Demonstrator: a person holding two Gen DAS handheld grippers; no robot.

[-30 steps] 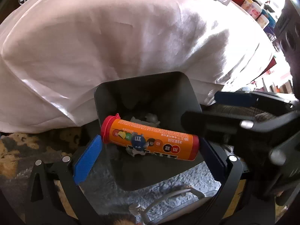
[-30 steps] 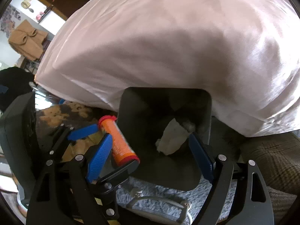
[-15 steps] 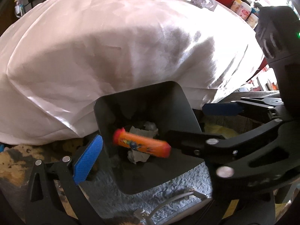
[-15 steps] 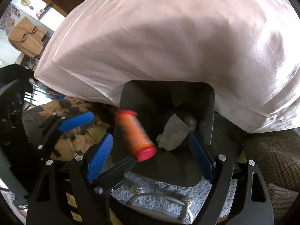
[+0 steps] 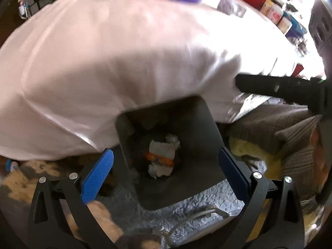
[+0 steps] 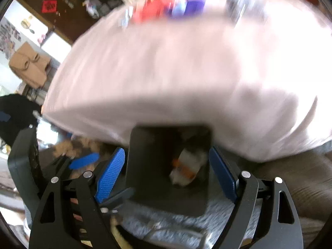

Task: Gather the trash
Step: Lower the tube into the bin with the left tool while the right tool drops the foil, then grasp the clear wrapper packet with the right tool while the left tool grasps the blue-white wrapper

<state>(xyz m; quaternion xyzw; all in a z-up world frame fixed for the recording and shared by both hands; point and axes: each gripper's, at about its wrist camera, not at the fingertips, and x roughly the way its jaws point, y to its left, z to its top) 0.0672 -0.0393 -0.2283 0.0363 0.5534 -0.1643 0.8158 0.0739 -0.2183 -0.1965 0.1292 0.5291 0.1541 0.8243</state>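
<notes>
Both grippers hang with their blue pads spread wide and nothing between them: the left gripper (image 5: 166,174) at the lower centre of its view, the right gripper (image 6: 167,172) likewise in its own, each framing the dark bin (image 5: 199,124) (image 6: 143,155). Down inside the bin, at centre frame, the orange candy tube (image 5: 158,159) (image 6: 184,169) lies on its side among crumpled white paper (image 5: 164,147) (image 6: 189,158). Behind the bin, a white cloth (image 5: 124,62) (image 6: 176,72) fills the upper frame, blurred.
</notes>
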